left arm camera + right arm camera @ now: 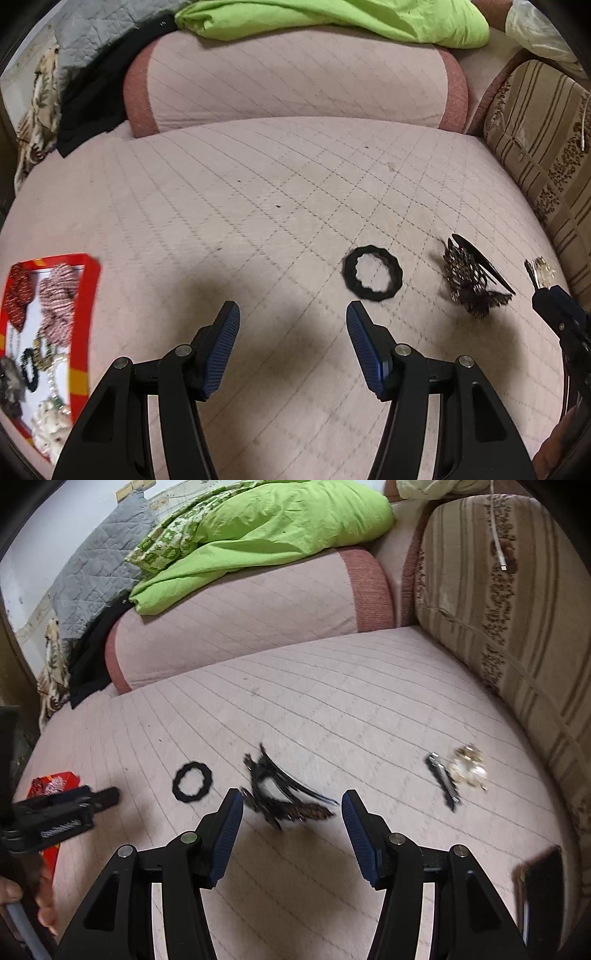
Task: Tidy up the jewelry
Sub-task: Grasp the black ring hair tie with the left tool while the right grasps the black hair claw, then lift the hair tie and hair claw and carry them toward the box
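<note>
A red box [86, 295] at the far left holds several scrunchies, beads and chains. On the pink quilted seat [258, 206] lie a black wavy ring [373, 275], a dark butterfly hair comb [471, 284] and a pearly clip [541, 275]. My left gripper [293, 325] is open and empty, hovering left of the ring. My right gripper [291, 814] is open and empty, just in front of the comb [284, 797]. The ring [192, 777] lies to its left and the pearly clip [456, 773] to its right. The right gripper's tip [554, 299] shows in the left wrist view.
A pink bolster [295, 81] backs the seat, with green cloth [332, 18] and grey quilt [92, 33] on it. A striped cushion [517, 609] with a white cable [496, 531] stands at right. A dark phone [543, 890] lies at lower right. The left gripper [62, 819] shows at left.
</note>
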